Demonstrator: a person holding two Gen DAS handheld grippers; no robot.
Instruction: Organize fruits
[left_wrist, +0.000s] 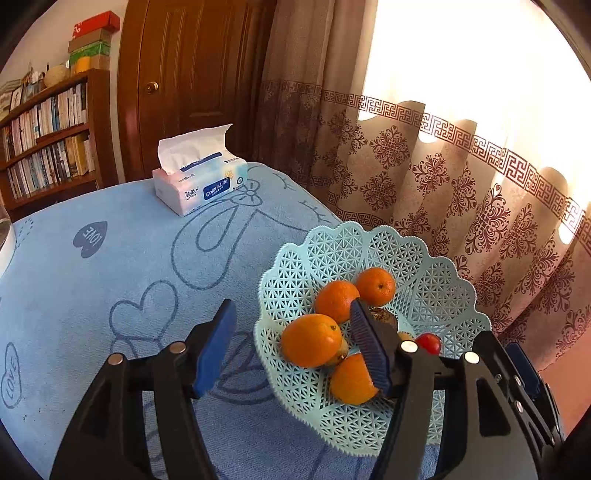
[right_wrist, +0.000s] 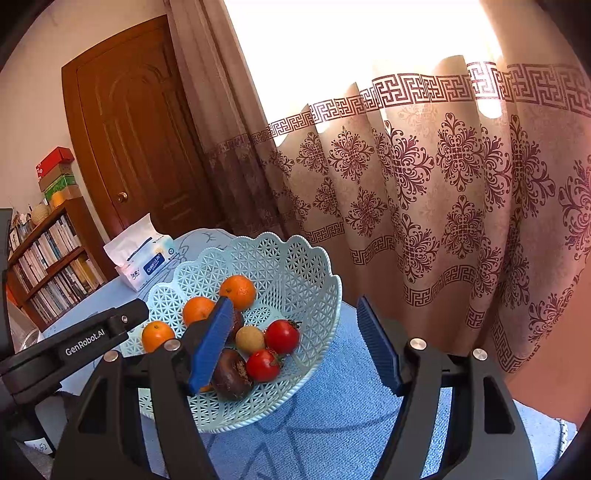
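Observation:
A pale blue lattice basket (left_wrist: 303, 266) (right_wrist: 295, 266) sits on the blue cloth near the curtain. It holds several oranges (left_wrist: 310, 339) (right_wrist: 238, 291), two red tomatoes (right_wrist: 282, 336) (left_wrist: 428, 343), a small tan round fruit (right_wrist: 250, 339) and a dark purple fruit (right_wrist: 231, 374). My left gripper (left_wrist: 295, 343) is open and empty, hovering over the basket's near-left rim, with an orange seen between its fingers. My right gripper (right_wrist: 295, 343) is open and empty above the basket's right side. The left gripper's arm (right_wrist: 74, 343) shows in the right wrist view.
A tissue pack (left_wrist: 199, 177) (right_wrist: 142, 258) lies at the far end of the blue cloth (left_wrist: 110, 277). A patterned curtain (right_wrist: 443, 184) hangs close behind the basket. A bookshelf (left_wrist: 48, 140) and a wooden door (left_wrist: 192, 81) stand beyond.

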